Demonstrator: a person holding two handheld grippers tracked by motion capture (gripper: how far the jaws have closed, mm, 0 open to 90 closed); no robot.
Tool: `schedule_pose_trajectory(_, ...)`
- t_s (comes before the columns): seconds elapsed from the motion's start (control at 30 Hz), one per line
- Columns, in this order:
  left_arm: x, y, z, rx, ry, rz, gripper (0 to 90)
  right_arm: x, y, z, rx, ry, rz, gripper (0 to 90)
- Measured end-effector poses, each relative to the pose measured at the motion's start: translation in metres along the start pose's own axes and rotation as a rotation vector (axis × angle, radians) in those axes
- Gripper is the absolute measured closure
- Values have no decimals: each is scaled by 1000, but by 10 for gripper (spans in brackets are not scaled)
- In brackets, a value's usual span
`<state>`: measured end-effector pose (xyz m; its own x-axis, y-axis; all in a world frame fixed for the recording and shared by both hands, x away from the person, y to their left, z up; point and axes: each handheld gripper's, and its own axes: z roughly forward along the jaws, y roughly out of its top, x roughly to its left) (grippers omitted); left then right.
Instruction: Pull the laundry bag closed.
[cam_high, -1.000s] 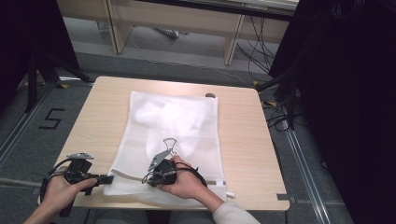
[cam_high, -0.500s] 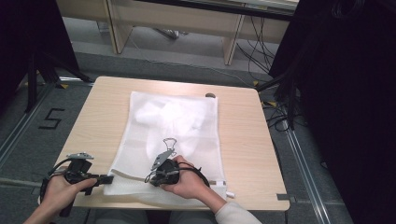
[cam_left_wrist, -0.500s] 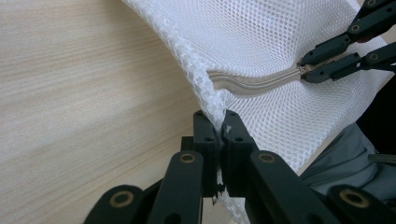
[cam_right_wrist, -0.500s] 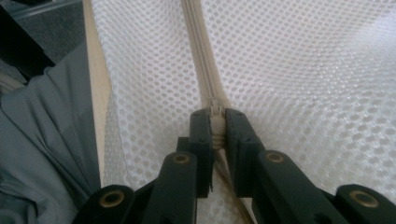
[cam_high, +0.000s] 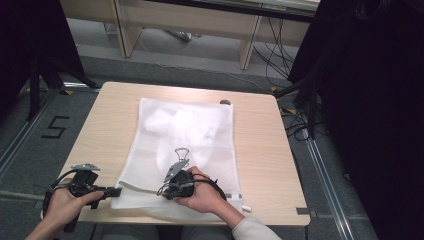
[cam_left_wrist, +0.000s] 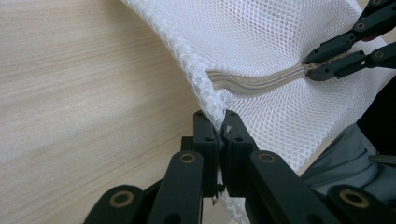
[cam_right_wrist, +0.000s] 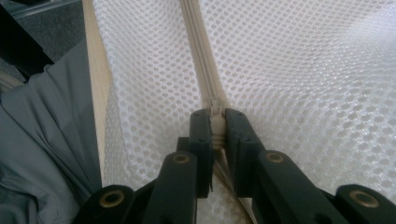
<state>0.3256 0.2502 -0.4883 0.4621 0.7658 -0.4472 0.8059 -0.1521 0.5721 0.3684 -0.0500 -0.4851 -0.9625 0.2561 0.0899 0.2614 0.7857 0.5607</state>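
Mesh laundry bag lies flat on the table. Left gripper clamps the bag's corner edge; right gripper pinches the zipper pull. Keep the corner taut, draw the pull straight along the zipper track, low and steady.

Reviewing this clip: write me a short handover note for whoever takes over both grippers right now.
Left gripper: shut on the mesh bag at its near left corner edge.
Right gripper: shut on the zipper pull.
The bag lies flat on the table, with white contents inside.
Done: both grips set.
Left: probably running the zipper along the near edge; which way I can't tell.
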Motion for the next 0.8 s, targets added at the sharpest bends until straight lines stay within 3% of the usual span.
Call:
schedule_pose_trajectory(0.13, 0, 0, 0, -2, -1, -2, 857, 1, -1, -2, 2, -6, -1, 827)
schedule_pose_trajectory(0.17, 0, 0, 0, -2, -2, -3, 857, 1, -1, -3, 1, -7, 20, 827)
schedule_pose_trajectory(0.5, 0, 0, -1, 8, 3, -4, 857, 0, -4, -5, 2, -8, -1, 827)
schedule_pose_trajectory(0.6, 1, 1, -1, 18, -3, -1, 857, 1, -5, -6, 4, -10, 23, 827)
schedule_pose_trajectory(0.73, 1, 1, -2, 17, -2, -1, 857, 0, -6, -8, 6, -11, 23, 827)
schedule_pose_trajectory(0.77, 1, 1, -2, 16, -6, -3, 857, -1, -6, -7, 3, -10, 1, 827)
schedule_pose_trajectory(0.8, 1, 1, -2, 17, -2, 0, 857, 0, -7, -9, 9, -14, 15, 827)
